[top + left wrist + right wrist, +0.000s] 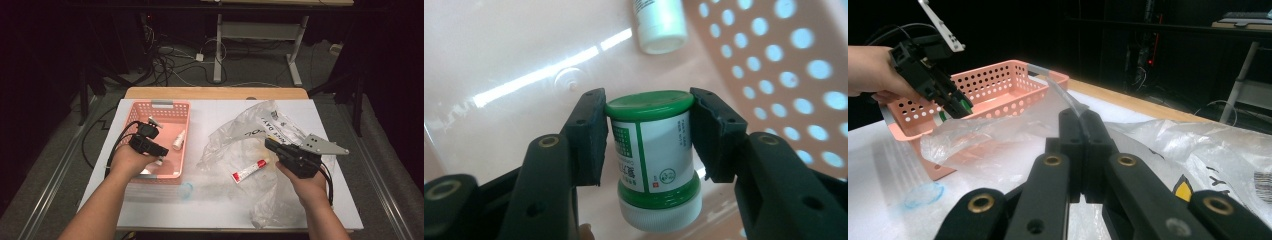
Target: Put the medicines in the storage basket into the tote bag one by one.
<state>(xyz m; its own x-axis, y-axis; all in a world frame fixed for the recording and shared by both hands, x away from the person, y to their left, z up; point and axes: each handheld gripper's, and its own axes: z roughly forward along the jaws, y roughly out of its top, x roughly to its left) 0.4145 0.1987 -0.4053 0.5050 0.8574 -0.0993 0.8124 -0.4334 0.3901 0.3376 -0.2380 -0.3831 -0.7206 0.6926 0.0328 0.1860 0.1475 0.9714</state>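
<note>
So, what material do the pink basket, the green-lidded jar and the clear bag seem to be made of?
Pink basket: probably moulded plastic; glossy floor, punched round holes in its walls.
Green-lidded jar: likely plastic, shiny lid, printed paper-like label.
Clear bag: thin plastic film; transparent, crinkled, with glare.

A dark room, grey floor (60,165) strewn with cables (170,65), perhaps carpeted.

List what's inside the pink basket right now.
In the basket: a white bottle lying on its floor, and the left gripper holding a green-capped jar over it. The hand hides the near-left corner.
</note>
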